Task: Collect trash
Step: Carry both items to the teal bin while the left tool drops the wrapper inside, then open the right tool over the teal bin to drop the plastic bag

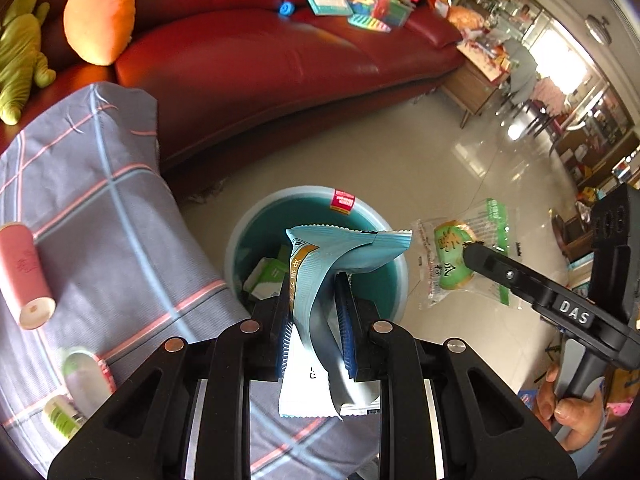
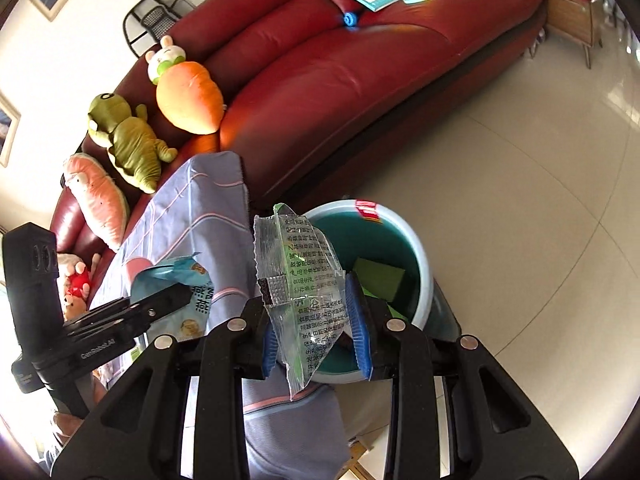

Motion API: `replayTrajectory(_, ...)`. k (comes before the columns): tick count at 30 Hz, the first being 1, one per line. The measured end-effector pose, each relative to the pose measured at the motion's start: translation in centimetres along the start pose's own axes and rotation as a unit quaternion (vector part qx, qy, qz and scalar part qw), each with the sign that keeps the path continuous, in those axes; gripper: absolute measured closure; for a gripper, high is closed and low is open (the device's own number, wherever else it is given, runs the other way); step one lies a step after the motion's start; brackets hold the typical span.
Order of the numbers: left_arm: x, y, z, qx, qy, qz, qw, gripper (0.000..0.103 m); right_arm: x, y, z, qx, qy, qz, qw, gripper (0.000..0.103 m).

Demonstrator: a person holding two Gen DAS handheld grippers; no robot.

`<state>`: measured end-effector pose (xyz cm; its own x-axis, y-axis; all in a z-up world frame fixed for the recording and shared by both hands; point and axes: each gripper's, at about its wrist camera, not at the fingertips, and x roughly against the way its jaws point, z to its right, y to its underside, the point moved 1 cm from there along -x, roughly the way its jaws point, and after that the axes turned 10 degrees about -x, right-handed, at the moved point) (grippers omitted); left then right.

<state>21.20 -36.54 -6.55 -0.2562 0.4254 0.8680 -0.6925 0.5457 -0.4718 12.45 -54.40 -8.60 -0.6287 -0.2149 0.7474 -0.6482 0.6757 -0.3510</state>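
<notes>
Left tongs (image 1: 316, 320) clamped tight on a blue wrapper (image 1: 320, 280), pinched low between the blue pads, top edge flaring out toward one o'clock. Directly beyond, at twelve o'clock of the tongs: the bin (image 1: 256, 216), pale rim, teal inside, red sticker (image 1: 342, 202) on the far wall. Already down in there, a white-and-green carton (image 1: 266, 278) at the nine o'clock side.

Right tongs (image 2: 316, 320) clamped on a clear wrapper (image 2: 300, 276), crinkled, printed text all over, green showing through, standing up between the pads and drooping out below them. Same bin (image 2: 420, 256) behind it in the right wrist view, off toward one o'clock, a green box (image 2: 380, 280) lying inside.

From the left camera, the right tongs seen at three o'clock, black finger reaching in from the right, clear wrapper with its green label hanging just right of the bin rim, over the floor (image 1: 460, 152). Hand (image 1: 568, 412) wrapped on the grip at five o'clock. From the right camera, the left tongs at nine o'clock, blue wrapper in the grip, over the table (image 2: 192, 216) with its checked grey cloth.

On that cloth, left view: a pink tube (image 1: 24, 272) lying at nine o'clock, a small green-and-white container (image 1: 86, 372) at eight. Red sofa (image 1: 248, 52) across the back, carrot plush (image 1: 100, 16) at eleven o'clock, books and toys piled at one.
</notes>
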Motion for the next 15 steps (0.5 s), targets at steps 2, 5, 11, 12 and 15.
replayTrajectory(2, -1.2, -0.3, 0.2, 0.000, -0.002, -0.009, 1.0000, 0.081, -0.3, -0.2, 0.4, -0.002, 0.002, -0.002, 1.000, 0.074)
replayTrajectory(5, -2.7, -0.5, 0.4, -0.004, -0.012, -0.025, 0.9996, 0.054, -1.0, -0.4, 0.6, -0.007, 0.005, -0.005, 1.000, 0.074)
replayTrajectory(11, -3.2, 0.2, -0.2, -0.006, -0.034, -0.025, 0.9991, 0.022, -2.4, -0.7, 0.6, -0.008, 0.010, -0.014, 1.000, 0.074)
replayTrajectory(12, -3.2, 0.4, -0.4, -0.003, -0.032, -0.025, 0.9991, 0.021, -2.6, -0.8, 0.6, -0.008, 0.010, -0.015, 1.000, 0.074)
replayTrajectory(15, -2.8, 1.0, -0.9, 0.003, -0.032, -0.025, 0.9992, 0.016, -3.0, -0.8, 0.4, -0.006, 0.011, -0.017, 1.000, 0.074)
